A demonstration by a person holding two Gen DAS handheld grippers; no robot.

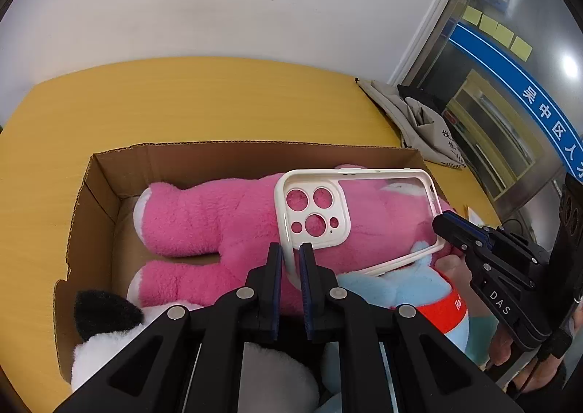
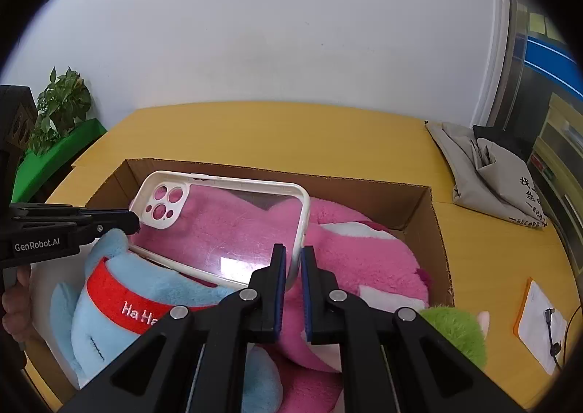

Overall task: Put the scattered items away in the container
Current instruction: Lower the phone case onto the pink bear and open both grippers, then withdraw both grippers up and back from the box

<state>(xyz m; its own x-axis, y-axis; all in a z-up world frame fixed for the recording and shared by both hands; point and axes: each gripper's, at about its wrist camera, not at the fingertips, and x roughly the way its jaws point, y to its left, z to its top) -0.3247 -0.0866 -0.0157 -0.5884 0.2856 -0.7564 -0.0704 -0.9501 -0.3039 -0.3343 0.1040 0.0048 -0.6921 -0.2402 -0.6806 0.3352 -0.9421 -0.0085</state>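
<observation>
Holding the phone case (image 1: 359,216) by its white rim, the left gripper (image 1: 290,261) has its jaws pressed together on the edge next to the camera cut-outs, so in the left wrist view the case lies directly at 12 o'clock from the claw and its long axis runs away toward 2 o'clock. At that far end, the right gripper (image 1: 442,227) comes in from 3 o'clock and meets the opposite rim. Under the case there is the pink plush (image 1: 218,219), which fills the cardboard box (image 1: 98,194), so the case hangs above the container and touches nothing of it that I can see. In the right wrist view, the right gripper (image 2: 291,263) is also clamped tight on the rim, at the corner far from the cut-outs; from here the long axis goes toward 10 o'clock, where the left gripper (image 2: 133,221) pinches the other end. Both hands are equally near, one at each end, above the blue plush (image 2: 120,307). I judge that the coming move is only to lower and release.
</observation>
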